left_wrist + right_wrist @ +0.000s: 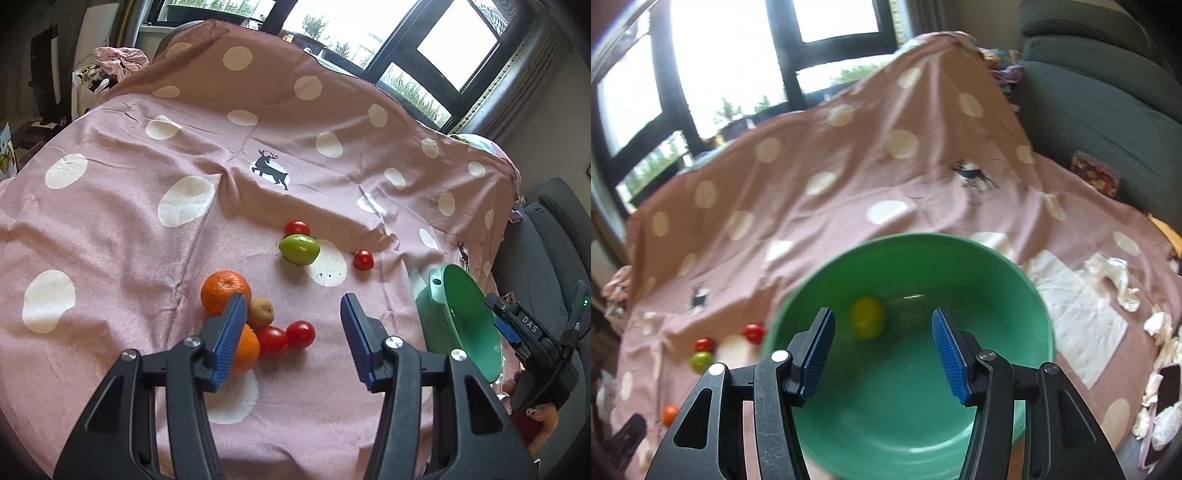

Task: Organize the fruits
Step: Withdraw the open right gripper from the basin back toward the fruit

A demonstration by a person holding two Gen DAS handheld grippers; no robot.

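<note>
Pink polka-dot cloth (147,229), crumpled tissues (1115,277), window (731,55)

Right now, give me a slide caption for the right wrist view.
Open right gripper above a round green plastic bowl holding one yellow-green fruit, on a pink polka-dot cloth.

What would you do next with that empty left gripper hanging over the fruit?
Probably lower the left gripper onto the nearest red tomato and close. Its jaws stand apart with nothing between them, the tomato lies right below, and the green bowl waits to its right with one yellow-green fruit inside.
</note>
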